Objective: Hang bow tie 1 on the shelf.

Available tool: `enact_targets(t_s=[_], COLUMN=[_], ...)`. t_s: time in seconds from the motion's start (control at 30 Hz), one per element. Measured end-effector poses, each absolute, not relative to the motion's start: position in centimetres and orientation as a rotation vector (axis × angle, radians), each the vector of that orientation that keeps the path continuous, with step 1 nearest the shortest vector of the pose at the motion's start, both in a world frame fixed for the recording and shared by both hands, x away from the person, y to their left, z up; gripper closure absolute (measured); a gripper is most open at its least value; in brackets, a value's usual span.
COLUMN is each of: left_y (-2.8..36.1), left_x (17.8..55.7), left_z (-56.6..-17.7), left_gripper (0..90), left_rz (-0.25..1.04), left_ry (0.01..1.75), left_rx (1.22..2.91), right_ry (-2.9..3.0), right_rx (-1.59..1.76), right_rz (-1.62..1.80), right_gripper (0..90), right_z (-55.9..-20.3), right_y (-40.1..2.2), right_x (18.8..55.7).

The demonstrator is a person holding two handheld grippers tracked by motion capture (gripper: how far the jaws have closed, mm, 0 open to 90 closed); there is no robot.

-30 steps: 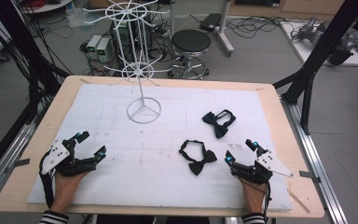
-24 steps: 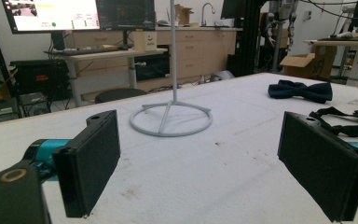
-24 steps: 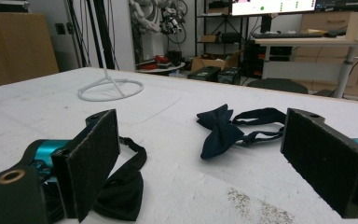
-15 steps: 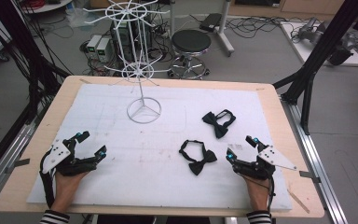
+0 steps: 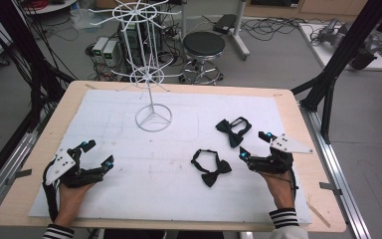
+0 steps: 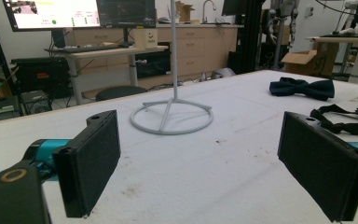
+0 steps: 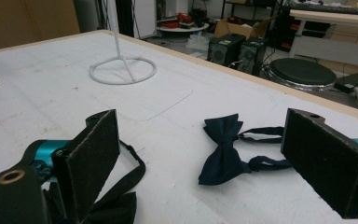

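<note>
My right tongs [image 5: 254,145] hang spread and empty between the two dark fabric bow ties, near one [image 5: 210,168] at nine o'clock, far one [image 5: 233,130] at eleven, presumably to pick one for the white wire stand [image 5: 152,117], while my left tongs [image 5: 97,154] rest spread on the white-covered counter [image 5: 129,199].

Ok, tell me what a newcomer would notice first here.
Probably the tall white wire rack standing at the far side of the white mat. Next, two dark bow ties lying right of centre, just ahead of the open right gripper.
</note>
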State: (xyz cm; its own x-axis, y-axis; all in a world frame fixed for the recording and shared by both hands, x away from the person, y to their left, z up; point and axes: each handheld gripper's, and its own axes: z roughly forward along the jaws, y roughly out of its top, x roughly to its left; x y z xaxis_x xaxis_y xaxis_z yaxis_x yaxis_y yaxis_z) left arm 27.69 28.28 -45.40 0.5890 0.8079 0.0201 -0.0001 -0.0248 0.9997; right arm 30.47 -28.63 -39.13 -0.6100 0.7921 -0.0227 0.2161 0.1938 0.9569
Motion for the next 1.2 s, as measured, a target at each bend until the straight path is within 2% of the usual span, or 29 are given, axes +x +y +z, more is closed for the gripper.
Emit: enact_targets(t_s=[0.73, 1.2], left_y=[28.2, 28.2], left_x=[27.8, 27.8], left_z=[-45.4, -45.4], left_gripper=[13.4, 13.4], left_rz=[0.744, 0.746], left_ry=[0.733, 0.733], left_rx=[1.473, 1.479], right_ry=[2.139, 2.288], right_rx=[0.962, 1.038], right_rz=[1.252, 1.108], right_gripper=[11.0, 11.0], right_z=[-36.0, -36.4], right_y=[-27.9, -27.7], right_x=[36.5, 39.7])
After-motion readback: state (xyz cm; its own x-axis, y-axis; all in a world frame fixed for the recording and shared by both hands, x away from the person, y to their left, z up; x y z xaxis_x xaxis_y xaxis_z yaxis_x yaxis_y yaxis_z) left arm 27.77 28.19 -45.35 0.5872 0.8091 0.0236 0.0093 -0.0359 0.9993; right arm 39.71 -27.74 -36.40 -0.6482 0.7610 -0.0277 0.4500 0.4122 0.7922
